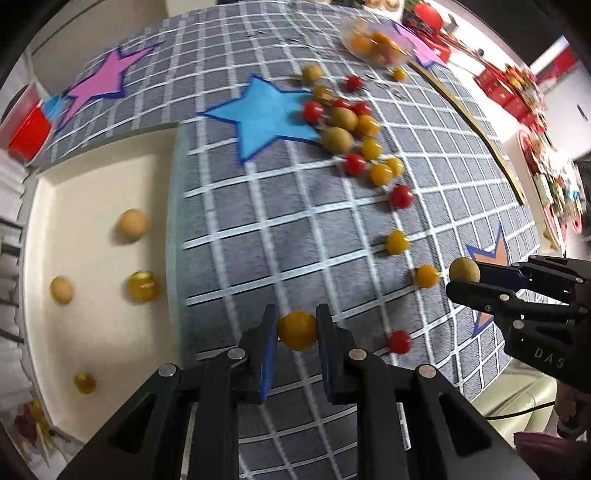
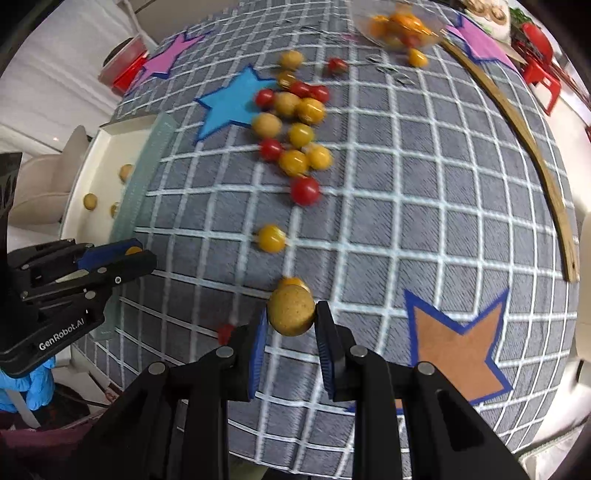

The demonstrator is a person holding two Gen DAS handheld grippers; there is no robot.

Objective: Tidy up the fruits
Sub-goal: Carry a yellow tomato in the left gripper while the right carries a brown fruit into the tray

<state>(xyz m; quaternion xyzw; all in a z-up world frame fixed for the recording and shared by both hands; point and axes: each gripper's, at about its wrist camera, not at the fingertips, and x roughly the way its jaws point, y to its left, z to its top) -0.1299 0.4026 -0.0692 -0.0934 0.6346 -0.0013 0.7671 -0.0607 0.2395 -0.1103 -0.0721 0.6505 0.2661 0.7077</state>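
We see both views evenly and brightly lit, with only faint soft shadows under the scattered fruit (image 1: pixel 370 148), and the white background at the far right nearly washed out. Strong fisheye distortion bows the checked cloth (image 1: pixel 288 236) into a dome and darkens the corners. Motion blur smears the far clear bowl (image 2: pixel 400 26) and the cream tray (image 1: pixel 92 332) at left, while each near claw stays sharp.

Grey grid cloth (image 2: pixel 424 206) with scattered small fruits (image 2: pixel 295 147), cream tray (image 1: pixel 92 184).
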